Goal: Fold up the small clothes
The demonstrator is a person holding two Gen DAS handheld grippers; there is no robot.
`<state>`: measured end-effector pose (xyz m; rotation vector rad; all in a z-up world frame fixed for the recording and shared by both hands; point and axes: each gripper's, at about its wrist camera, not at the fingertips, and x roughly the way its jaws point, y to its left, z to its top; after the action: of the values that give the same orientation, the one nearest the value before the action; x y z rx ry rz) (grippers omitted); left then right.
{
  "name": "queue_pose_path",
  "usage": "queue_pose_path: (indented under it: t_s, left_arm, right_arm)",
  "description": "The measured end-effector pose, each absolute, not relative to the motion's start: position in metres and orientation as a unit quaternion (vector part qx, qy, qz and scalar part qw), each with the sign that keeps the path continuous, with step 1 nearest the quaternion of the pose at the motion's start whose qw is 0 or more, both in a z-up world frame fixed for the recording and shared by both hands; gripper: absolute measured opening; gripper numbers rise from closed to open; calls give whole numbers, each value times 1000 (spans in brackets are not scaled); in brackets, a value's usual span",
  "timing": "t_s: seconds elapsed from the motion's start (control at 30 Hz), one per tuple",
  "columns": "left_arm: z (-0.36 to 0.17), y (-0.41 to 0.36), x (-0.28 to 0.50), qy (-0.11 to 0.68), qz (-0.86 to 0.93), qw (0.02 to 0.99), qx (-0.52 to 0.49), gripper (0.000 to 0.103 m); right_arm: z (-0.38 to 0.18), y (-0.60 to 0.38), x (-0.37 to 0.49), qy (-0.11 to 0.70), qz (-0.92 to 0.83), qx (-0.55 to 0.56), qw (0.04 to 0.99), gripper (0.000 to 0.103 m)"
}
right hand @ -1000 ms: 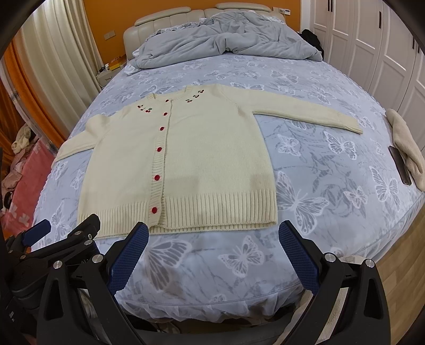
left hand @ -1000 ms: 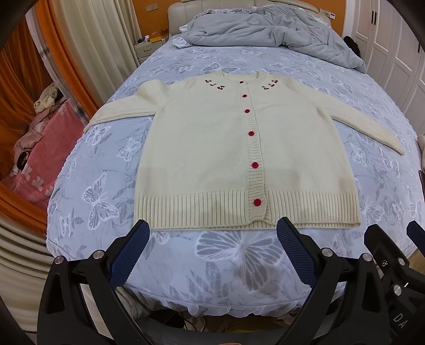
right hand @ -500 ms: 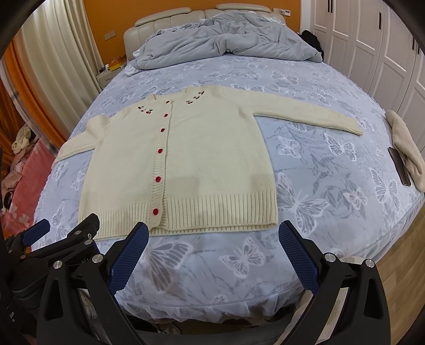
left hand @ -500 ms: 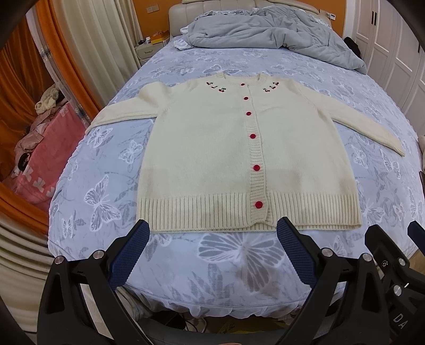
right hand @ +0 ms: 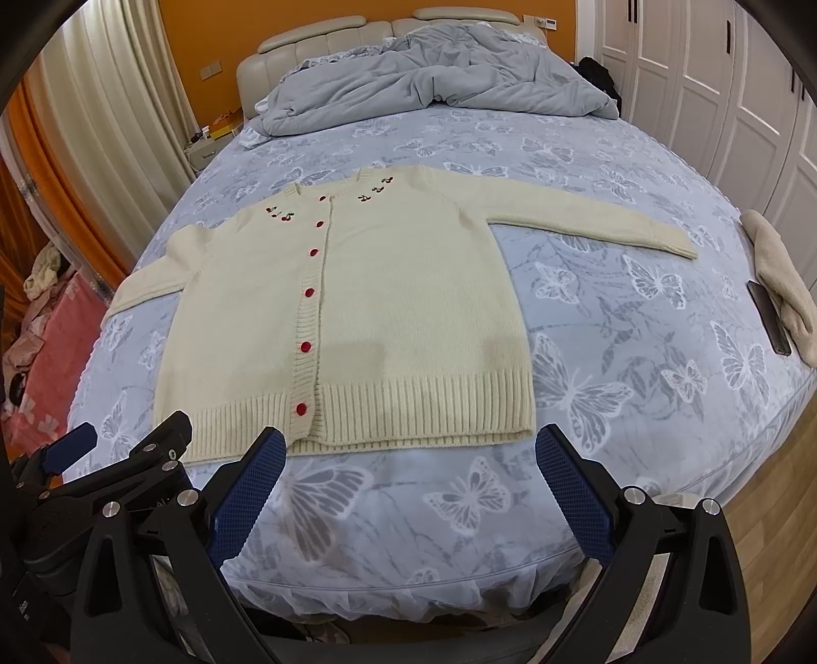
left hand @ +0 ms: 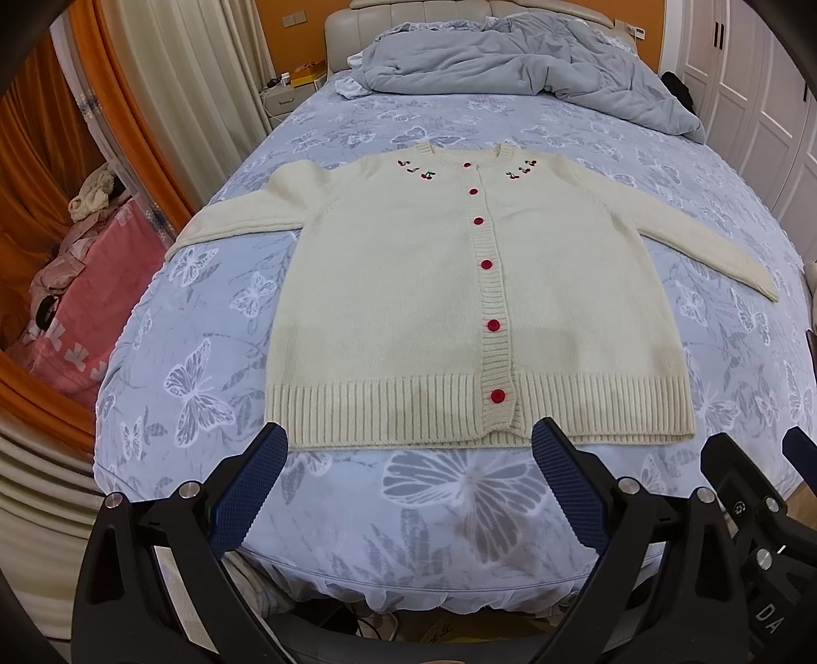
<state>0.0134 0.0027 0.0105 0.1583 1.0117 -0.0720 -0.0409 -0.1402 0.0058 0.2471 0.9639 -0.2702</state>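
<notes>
bed (left hand: 357, 122): blue-grey butterfly-print sheet, one rumpled grey duvet (left hand: 510, 61) at headboard | cardigan (left hand: 408, 286): one, cream knit, flat, face-up mid-bed, sleeves spread, ribbed hem nearest, six red buttons, embroidered cherries at collar | left gripper (left hand: 408, 485), right gripper (right hand: 413, 485): jaws wide apart, holding nothing, short of hem | writing: "DA" on right gripper body

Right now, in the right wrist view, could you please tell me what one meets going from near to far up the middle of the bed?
Right gripper → cardigan → bare bedsheet → grey duvet → headboard.
</notes>
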Motion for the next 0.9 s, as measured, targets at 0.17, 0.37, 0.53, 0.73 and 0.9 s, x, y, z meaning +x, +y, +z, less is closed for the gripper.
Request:
queue_pose_path:
  t_s: [0.17, 0.37, 0.53, 0.73, 0.9]
  left_arm:
    - [11, 3, 14, 484, -34, 871, 77, 94]
    - [10, 2, 13, 484, -34, 871, 76, 94]
    - [10, 2, 13, 484, -35, 871, 76, 94]
    - [11, 3, 13, 484, -34, 871, 77, 94]
    - [11, 3, 13, 484, -34, 871, 76, 94]
  right_arm:
    - [6, -140, -41, 461, -129, 120, 870, 97]
    - [6, -141, -41, 461, -129, 123, 869, 97]
    - [7, -141, -41, 461, -129, 123, 869, 97]
    - [7, -141, -40, 461, -128, 123, 869, 97]
    - [6, -142, -41, 461, -128, 124, 869, 97]
